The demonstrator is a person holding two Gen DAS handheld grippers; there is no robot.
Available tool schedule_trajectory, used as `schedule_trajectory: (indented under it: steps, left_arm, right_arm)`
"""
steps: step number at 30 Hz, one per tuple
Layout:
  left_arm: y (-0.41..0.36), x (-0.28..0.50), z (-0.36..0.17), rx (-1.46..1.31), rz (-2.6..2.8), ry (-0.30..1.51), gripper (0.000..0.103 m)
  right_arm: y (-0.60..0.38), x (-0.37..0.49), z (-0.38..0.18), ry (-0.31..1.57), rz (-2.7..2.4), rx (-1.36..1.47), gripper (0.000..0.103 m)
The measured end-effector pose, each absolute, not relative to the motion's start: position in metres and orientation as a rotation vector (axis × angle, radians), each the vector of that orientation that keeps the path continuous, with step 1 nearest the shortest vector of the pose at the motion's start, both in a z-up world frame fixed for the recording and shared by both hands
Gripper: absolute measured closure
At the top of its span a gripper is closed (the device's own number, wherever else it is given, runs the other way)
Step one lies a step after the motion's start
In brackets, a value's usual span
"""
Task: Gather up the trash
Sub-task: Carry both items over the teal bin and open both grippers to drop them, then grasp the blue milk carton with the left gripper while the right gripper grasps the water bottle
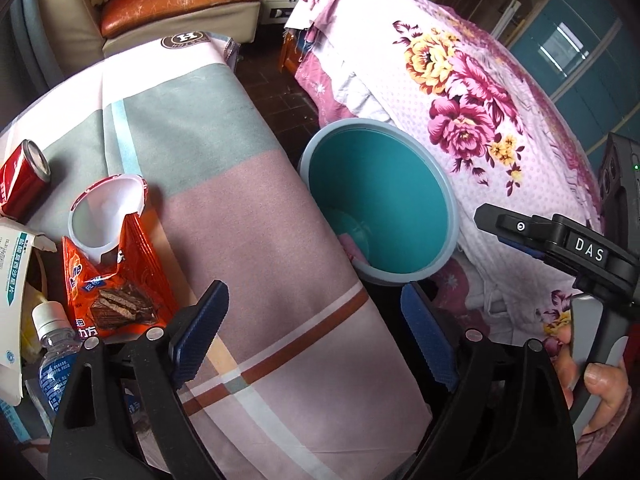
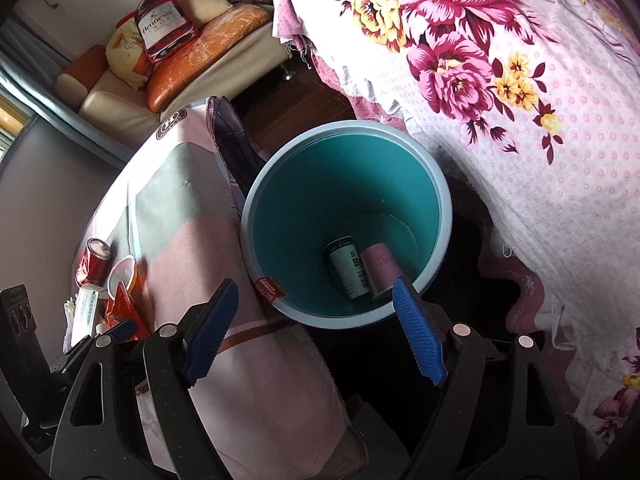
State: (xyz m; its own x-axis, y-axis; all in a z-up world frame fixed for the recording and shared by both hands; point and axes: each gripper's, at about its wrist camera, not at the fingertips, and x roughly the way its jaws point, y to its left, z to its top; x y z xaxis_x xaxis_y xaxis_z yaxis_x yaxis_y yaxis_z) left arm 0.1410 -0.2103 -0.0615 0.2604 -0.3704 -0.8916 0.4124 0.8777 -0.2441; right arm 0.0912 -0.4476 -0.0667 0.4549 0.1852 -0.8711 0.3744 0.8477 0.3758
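Observation:
A teal bin (image 2: 344,184) with a pale blue rim stands on the floor between the cloth-covered table and the bed; it also shows in the left wrist view (image 1: 380,184). A grey-green can (image 2: 347,270) and a pink cup (image 2: 380,266) lie inside it. My right gripper (image 2: 316,300) is open and empty, above the bin's near rim. My left gripper (image 1: 316,320) is open and empty over the table's right edge. To its left lie an orange wafer wrapper (image 1: 116,280), a white cup (image 1: 106,210), a red can (image 1: 24,180), a water bottle (image 1: 54,348) and a white box (image 1: 12,300).
The table is covered with a pink and green checked cloth (image 1: 224,184). A bed with a floral quilt (image 2: 520,92) stands right of the bin. A sofa with orange cushions (image 2: 192,64) is at the back. The right gripper's body (image 1: 580,248) shows in the left wrist view.

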Motion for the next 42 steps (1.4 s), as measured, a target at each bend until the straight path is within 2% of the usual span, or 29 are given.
schedule_trajectory:
  steps: [6,15,31,42]
  left_arm:
    - [-0.170,0.129,-0.052,-0.008,-0.493,1.177,0.014]
    - [-0.105,0.110,-0.041,-0.079,-0.438,1.134,0.010]
    - [-0.016,0.090,-0.039,-0.157,-0.320,1.090,0.010]
    - [0.062,0.082,-0.056,-0.242,-0.201,1.110,0.009]
  right_arm:
    - [-0.416,0.087,-0.053,1.128,-0.095,0.545,0.027]
    - [-0.358,0.084,-0.034,1.162,-0.031,0.461,0.020]
    - [-0.248,0.097,-0.036,1.267,0.094,0.293,0.020]
    - [-0.180,0.108,-0.050,1.343,0.221,0.232,0.020]
